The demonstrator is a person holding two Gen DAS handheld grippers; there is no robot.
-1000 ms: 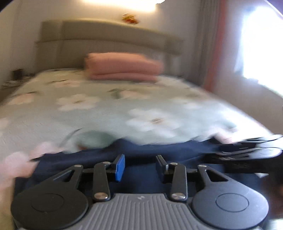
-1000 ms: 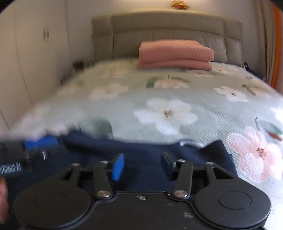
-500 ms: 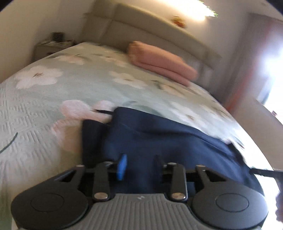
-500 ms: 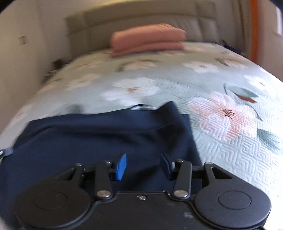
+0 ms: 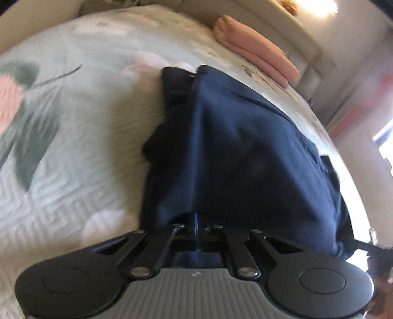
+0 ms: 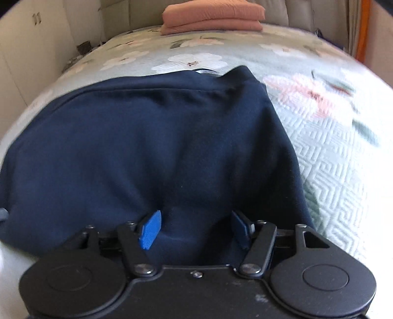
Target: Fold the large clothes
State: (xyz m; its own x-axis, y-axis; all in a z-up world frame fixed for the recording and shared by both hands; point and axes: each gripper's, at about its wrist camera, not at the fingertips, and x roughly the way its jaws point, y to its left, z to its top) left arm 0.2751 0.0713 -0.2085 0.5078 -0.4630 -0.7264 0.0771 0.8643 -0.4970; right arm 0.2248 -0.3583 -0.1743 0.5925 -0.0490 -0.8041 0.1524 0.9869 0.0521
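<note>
The navy garment (image 6: 157, 147) is spread at the near edge of the bed (image 6: 331, 152), long axis along that edge, its near hem seemingly pinched at one end by the left gripper (image 5: 196, 227), pressed together, while the right gripper (image 6: 196, 227), just opened wider, straddles unpinched cloth at the other.

Daylit bedroom seen through two fisheye lenses that bow the edges and darken the corners. The left view is motion-smeared, with a blown-out window (image 5: 385, 137) and a glaring ceiling light (image 5: 316, 7) (both pure white). The right view is sharper, evenly lit.
</note>
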